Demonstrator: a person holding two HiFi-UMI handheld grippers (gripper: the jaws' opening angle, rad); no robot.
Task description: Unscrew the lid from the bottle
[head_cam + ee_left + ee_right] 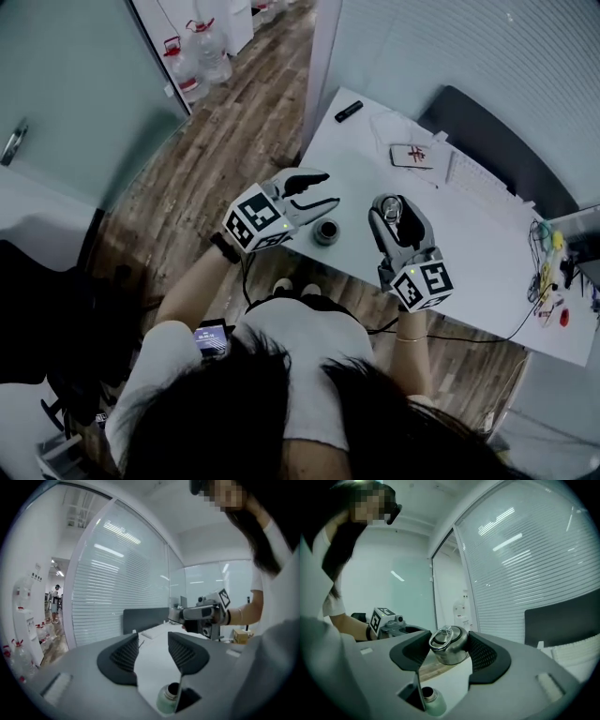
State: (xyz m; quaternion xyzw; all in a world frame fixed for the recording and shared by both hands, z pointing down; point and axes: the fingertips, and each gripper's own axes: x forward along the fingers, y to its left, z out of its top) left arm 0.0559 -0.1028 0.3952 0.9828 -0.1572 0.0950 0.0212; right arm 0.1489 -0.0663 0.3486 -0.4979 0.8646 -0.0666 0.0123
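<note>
The small pale-green bottle (325, 231) stands open-mouthed on the white table (469, 244) near its front edge. It also shows low in the left gripper view (168, 698) and the right gripper view (431, 701). The round metal lid (449, 644) with a ring on top is off the bottle, clamped between the pads of my right gripper (449, 649), held level above the table to the bottle's right (390, 210). My left gripper (326, 191) hovers up and left of the bottle, jaws apart (153, 644) with nothing between them.
At the table's far side lie a black stick-shaped object (348, 111), a white card with red print (412, 156) and a white keyboard (487, 183). Cables and small items (548, 267) crowd the right end. Water jugs (192, 52) stand on the wooden floor.
</note>
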